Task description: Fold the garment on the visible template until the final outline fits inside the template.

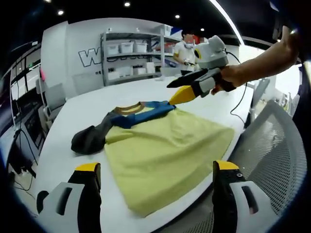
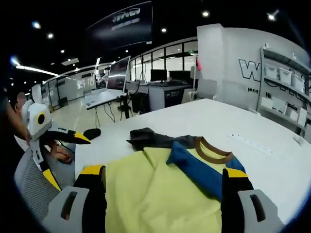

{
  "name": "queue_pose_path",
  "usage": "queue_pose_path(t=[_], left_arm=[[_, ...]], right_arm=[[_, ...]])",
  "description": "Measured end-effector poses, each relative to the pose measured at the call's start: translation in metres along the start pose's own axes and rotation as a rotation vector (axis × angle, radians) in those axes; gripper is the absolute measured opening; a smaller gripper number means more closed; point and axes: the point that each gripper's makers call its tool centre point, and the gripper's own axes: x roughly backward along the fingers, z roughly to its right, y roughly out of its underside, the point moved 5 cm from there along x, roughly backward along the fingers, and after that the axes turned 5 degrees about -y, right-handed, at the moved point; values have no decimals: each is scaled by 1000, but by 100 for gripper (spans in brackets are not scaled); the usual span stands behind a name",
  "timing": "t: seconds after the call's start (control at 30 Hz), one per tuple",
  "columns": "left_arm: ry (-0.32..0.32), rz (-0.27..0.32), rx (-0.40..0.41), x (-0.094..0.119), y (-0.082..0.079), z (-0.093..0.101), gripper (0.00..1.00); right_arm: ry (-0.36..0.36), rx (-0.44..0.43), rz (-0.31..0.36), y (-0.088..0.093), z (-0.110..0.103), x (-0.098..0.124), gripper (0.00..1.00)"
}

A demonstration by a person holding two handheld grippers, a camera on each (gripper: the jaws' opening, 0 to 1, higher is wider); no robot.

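Observation:
A yellow-green T-shirt [image 1: 167,150] with blue shoulders, a brown collar [image 1: 129,108] and a dark grey sleeve [image 1: 90,138] lies mostly flat on the white table [image 1: 82,109]. The dark sleeve is bunched at one side. My left gripper [image 1: 157,166] is open over the shirt's hem near the table edge, nothing between its jaws. The right gripper [image 1: 170,93], held by a hand, is open with its tips close to the blue shoulder. In the right gripper view the shirt [image 2: 146,194] lies under my open right gripper [image 2: 164,172], and the left gripper [image 2: 72,164] is open at the left.
A grey mesh chair [image 1: 272,145] stands against the table's near edge. A cable [image 1: 238,104] trails from the right gripper across the table. A white power strip [image 2: 248,141] lies beyond the collar. Shelves with bins [image 1: 129,58], a standing person and desks with monitors [image 2: 119,73] are behind.

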Motion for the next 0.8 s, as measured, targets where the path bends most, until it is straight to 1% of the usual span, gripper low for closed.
queue_pose_path(t=[0.07, 0.2, 0.27, 0.33, 0.4, 0.43, 0.5, 0.6, 0.8], left_arm=[[0, -2, -1, 0, 0, 0, 96], [6, -9, -7, 1, 0, 1, 97], [1, -7, -13, 2, -2, 0, 95], [6, -6, -11, 2, -2, 0, 96], [12, -17, 4, 1, -3, -1, 97], [19, -25, 10, 1, -2, -1, 98], [22, -35, 8, 0, -4, -2, 98], [33, -35, 1, -2, -9, -3, 99], [40, -27, -21, -9, -25, -12, 99]], right_arm=[[5, 4, -2, 1, 0, 5, 99], [23, 3, -7, 8, 0, 22, 99], [52, 1, -18, 11, 3, 33, 99], [80, -31, 0, 13, 6, 46, 99], [115, -23, -12, 19, 11, 57, 99], [119, -22, -14, 21, 11, 61, 99], [127, -51, -16, 27, 12, 71, 99], [155, -69, -27, 35, 16, 85, 99], [191, -95, -29, 44, 22, 105, 99]])
